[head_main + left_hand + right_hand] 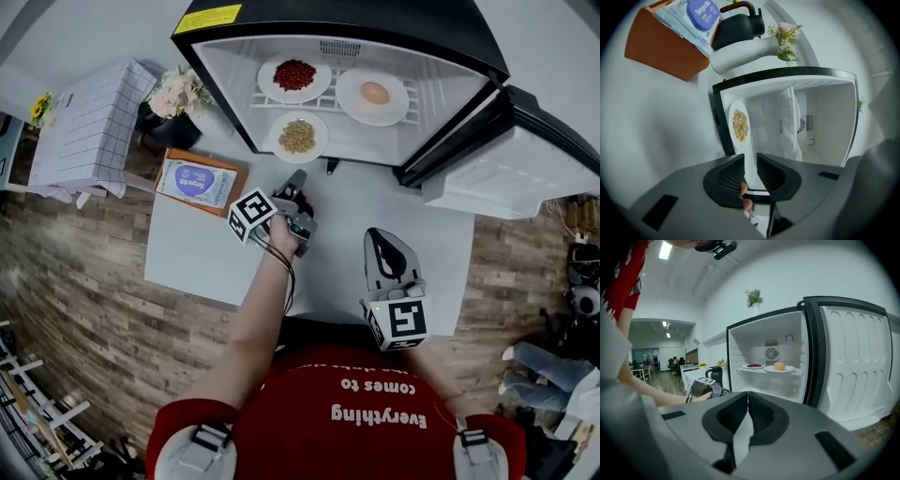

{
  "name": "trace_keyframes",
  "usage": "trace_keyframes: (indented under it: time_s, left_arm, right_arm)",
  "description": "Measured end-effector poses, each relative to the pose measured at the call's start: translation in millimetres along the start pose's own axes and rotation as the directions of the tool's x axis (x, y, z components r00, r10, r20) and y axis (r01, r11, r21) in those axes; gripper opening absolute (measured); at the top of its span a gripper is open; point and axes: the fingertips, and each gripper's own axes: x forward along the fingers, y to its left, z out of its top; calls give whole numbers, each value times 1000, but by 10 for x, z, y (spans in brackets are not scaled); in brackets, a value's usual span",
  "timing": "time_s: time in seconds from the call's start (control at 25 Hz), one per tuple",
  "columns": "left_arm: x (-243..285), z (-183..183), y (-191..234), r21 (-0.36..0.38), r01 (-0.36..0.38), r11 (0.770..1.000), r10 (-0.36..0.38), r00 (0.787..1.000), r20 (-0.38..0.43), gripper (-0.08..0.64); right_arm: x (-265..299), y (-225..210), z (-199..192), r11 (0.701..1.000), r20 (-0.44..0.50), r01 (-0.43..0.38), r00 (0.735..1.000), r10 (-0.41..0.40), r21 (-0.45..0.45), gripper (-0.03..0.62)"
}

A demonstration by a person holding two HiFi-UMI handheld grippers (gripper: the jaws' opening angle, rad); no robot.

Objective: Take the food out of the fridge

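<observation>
The left tool, apart and empty, faces the grain plate at the front edge of the fridge floor, likely stiff and breakable, best pinched by its rim, while the right tool is closed.

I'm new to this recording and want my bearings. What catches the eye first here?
An open fridge stands on the white table. Its shelf holds a plate of dark red bits and a plate with a pale round food, with a plate of tan grains lower in front. The left gripper, jaws apart and empty, points toward the grains; the right gripper hangs back, shut.
</observation>
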Motion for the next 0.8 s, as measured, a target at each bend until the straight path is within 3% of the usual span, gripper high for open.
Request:
trace_keyframes:
  time_s: [0.24, 0.4, 0.64, 0.8]
  left_arm:
    - [360, 221, 206, 77, -62, 995, 62, 998, 1, 64]
    - [480, 270, 232, 72, -47, 996, 48, 999, -14, 65]
    - [488, 292, 335, -28, -59, 998, 59, 998, 4, 72]
    - [572, 382, 441, -54, -78, 995, 79, 997, 19, 78]
  right_arm:
    - [294, -50, -222, 1000, -53, -27, 998, 26, -11, 14]
    - [431, -54, -257, 999, -69, -45, 997, 44, -15, 14]
    - [516, -102, -294, 999, -78, -44, 996, 43, -10, 14]
    - [525, -153, -347, 1000, -96, -29, 995, 28, -7, 14]
